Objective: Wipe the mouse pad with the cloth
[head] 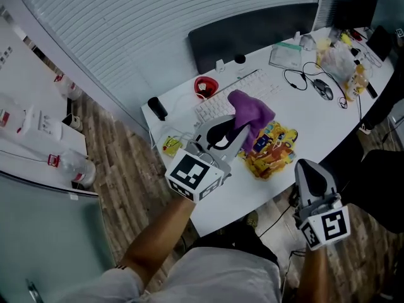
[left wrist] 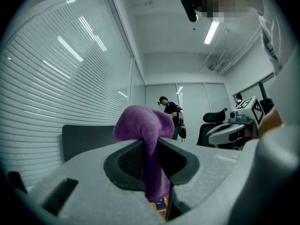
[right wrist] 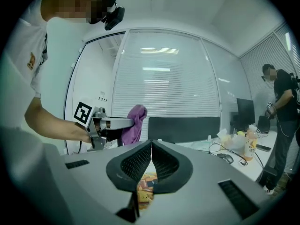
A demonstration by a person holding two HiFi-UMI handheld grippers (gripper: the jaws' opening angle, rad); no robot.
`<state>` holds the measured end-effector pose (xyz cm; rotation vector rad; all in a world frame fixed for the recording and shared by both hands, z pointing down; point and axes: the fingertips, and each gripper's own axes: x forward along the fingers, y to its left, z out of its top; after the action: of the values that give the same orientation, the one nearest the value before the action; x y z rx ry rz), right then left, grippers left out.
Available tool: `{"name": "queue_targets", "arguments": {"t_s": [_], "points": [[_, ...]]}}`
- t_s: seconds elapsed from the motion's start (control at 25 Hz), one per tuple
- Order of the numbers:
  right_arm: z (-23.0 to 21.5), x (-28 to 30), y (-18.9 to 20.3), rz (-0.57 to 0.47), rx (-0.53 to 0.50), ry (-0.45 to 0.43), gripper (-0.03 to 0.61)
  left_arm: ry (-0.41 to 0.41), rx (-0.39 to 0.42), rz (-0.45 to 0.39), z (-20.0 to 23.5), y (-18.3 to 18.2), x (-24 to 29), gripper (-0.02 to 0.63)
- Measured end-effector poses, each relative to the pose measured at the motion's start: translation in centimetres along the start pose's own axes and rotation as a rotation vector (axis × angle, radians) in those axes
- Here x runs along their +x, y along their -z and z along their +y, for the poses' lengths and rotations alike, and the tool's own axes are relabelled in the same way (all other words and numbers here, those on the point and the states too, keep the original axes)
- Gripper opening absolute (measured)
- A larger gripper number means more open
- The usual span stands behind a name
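Note:
My left gripper [head: 243,132] hangs over the white table [head: 303,115], shut on a purple cloth [head: 252,112] that bunches up above its jaws. In the left gripper view the cloth [left wrist: 145,125] is pinched between the dark pads. A colourful yellow-orange mouse pad [head: 273,149] lies on the table just under and right of the cloth. My right gripper [head: 312,168] is off the table's near edge, right of the pad, jaws shut on nothing [right wrist: 151,161]. From there the left gripper [right wrist: 125,122] and the cloth [right wrist: 135,123] show ahead to the left.
A white keyboard [head: 211,109], a red bowl [head: 206,87] and a black object [head: 157,108] sit behind the cloth. A mouse with cable [head: 323,88] and clutter lie far right. A dark chair back [head: 252,33] stands behind the table. A person [right wrist: 281,107] stands at the right.

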<state>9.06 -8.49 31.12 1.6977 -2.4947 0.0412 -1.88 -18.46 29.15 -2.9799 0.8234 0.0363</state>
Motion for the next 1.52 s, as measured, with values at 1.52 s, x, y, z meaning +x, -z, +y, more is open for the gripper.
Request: {"name": "queue_targets", "arguments": {"t_s": [1.52], "points": [[-10.1, 7.5, 15.7, 0.493, 0.007, -0.088, 0.175, 0.163, 0.039, 0.763, 0.8, 17.1, 13.0, 0.081]]}}
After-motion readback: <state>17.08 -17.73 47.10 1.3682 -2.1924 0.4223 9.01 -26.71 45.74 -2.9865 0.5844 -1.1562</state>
